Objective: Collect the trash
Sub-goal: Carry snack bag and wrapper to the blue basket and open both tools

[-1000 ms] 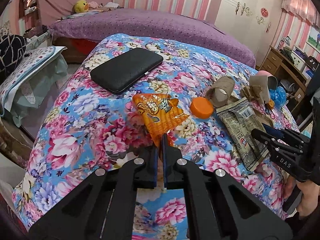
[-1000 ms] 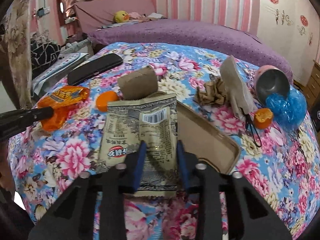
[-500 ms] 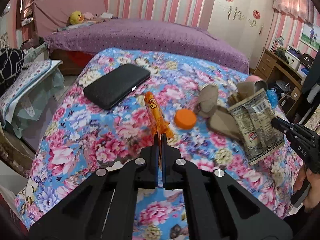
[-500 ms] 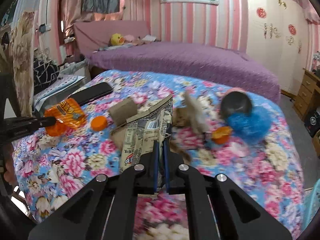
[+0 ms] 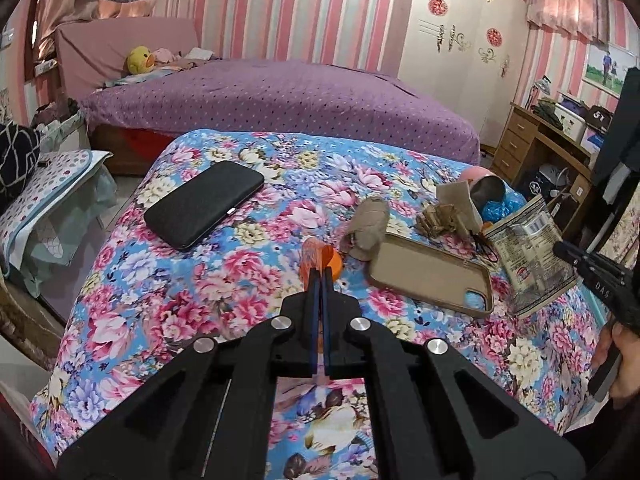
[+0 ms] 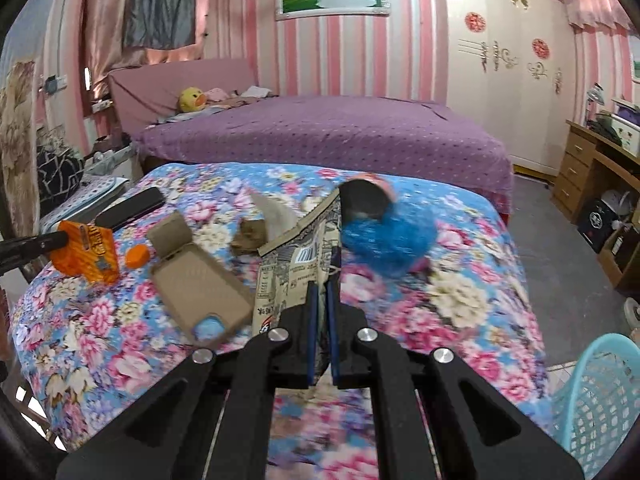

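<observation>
The left gripper (image 5: 320,276) is clamping a crinkly orange snack wrapper (image 6: 86,250), holding it up off the floral bedspread (image 5: 192,280) near that cover's left edge. The right gripper (image 6: 320,292) is pinching a flat, printed grey-and-beige foil packet (image 6: 294,260), which is hanging clear above the bedspread's middle.

Lying on the soft quilted cover are a round orange plastic cap (image 6: 138,256), a tan rubbery phone case (image 5: 430,278) with its hollow side facing up, a folded piece of brown cardboard (image 5: 370,226) and crumpled brown paper (image 5: 436,216). A pink cup (image 5: 484,186) is lying on its side near the right edge, nothing visible inside, beside a scrunched blue plastic bag (image 6: 388,236). A smooth black phone (image 5: 204,204) is resting toward the far left corner. A turquoise lattice basket (image 6: 600,396) is standing past the right edge; I cannot tell what is in it.
</observation>
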The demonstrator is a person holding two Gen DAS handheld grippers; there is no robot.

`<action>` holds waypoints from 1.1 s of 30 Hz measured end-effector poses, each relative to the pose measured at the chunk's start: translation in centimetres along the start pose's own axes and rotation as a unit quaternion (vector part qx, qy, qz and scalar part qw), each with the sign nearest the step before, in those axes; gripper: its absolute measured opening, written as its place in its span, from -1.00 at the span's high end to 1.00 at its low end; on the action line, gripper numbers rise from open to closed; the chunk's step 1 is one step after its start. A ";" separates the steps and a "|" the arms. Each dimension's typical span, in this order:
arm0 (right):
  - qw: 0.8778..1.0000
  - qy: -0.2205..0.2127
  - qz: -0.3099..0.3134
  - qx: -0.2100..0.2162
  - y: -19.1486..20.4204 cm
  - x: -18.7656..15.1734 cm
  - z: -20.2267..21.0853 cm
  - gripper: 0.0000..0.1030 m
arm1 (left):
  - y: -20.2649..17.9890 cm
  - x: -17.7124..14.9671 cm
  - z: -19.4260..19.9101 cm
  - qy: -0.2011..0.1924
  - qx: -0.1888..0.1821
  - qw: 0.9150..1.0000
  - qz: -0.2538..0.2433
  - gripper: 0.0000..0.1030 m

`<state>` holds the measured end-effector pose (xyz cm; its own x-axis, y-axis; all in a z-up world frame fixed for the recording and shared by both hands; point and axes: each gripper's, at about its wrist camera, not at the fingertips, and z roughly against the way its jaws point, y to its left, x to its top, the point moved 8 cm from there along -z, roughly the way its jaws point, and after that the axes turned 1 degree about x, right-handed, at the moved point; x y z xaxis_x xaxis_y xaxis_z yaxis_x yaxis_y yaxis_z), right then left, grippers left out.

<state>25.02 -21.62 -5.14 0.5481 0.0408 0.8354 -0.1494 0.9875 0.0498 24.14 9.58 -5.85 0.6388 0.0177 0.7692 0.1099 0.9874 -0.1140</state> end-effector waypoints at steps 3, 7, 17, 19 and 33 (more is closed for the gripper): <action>1.000 0.006 -0.012 -0.009 -2.0 -0.5 0.0 0.90 | 0.2 -0.5 -0.8 0.011 0.004 1.000 -0.001 1.00; 1.000 0.010 -0.021 -0.018 -3.9 -1.2 0.2 0.90 | 0.5 -1.0 -1.9 0.023 0.003 1.000 0.006 1.00; 0.999 0.018 -0.039 -0.007 -5.0 -1.9 -0.4 0.90 | 0.3 -1.8 -4.1 0.047 0.016 0.999 0.009 1.00; 0.999 0.015 -0.040 -0.004 -5.0 -1.8 -0.3 0.90 | 0.0 -1.4 -3.8 0.036 0.018 0.999 0.007 1.00; 0.998 -0.024 -0.050 -0.010 -7.1 -0.7 3.7 0.90 | -6.4 1.6 1.4 -0.034 -0.001 0.999 -0.023 1.00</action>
<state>22.61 -29.23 -4.07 0.5193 -0.0645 0.8522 -0.0794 0.9892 0.1233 23.37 3.49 -3.02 0.5803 -0.0177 0.8142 0.1398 0.9871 -0.0781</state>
